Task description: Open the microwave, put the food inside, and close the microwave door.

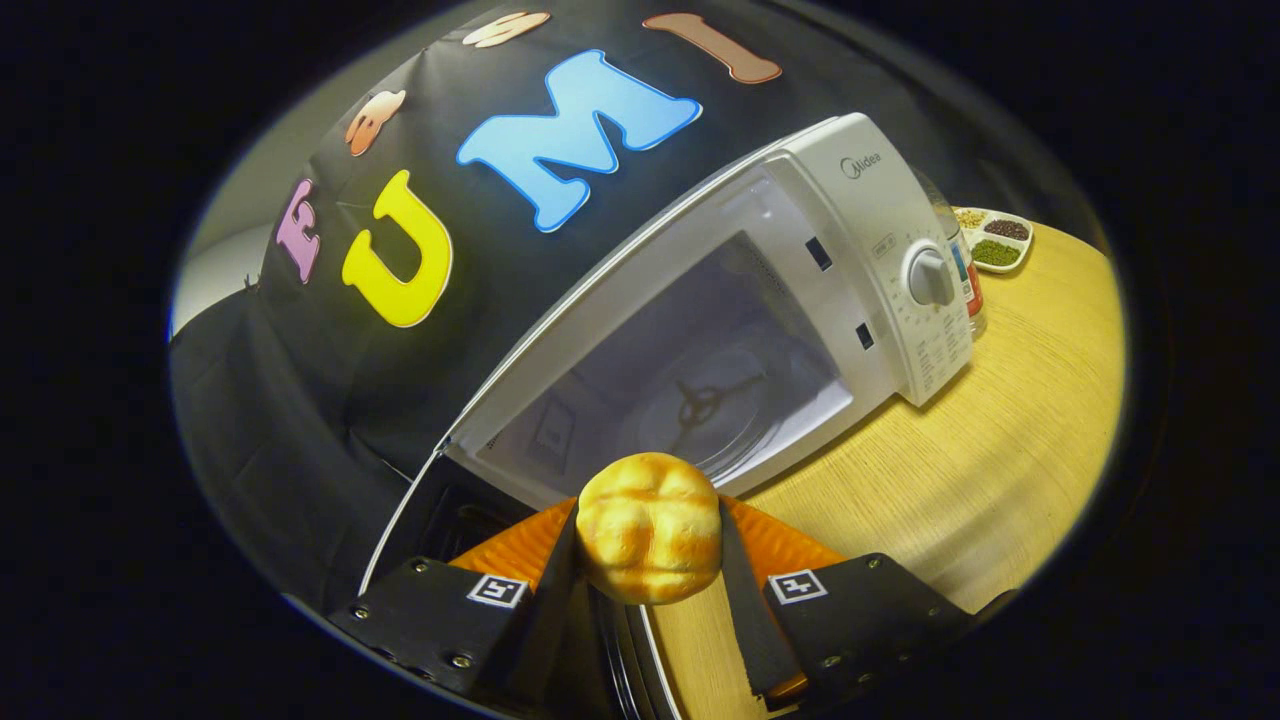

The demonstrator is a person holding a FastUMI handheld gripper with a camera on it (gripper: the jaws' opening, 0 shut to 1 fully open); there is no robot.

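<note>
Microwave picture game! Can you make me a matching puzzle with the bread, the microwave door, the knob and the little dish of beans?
Things:
1. Golden round bread roll
2. White microwave's door
3. Round white knob
4. White divided dish of beans

Places or states:
A. Swung open
B. On the wooden table behind the microwave
C. Held between the gripper fingers
D. On the microwave's control panel

Pairs: 1-C, 2-A, 3-D, 4-B

A golden, lumpy bun (648, 528) sits clamped between the tongs (648, 560), just before the white microwave (860, 230), whose door (420, 520) hangs open, glass turntable (700, 405) bare.
</note>
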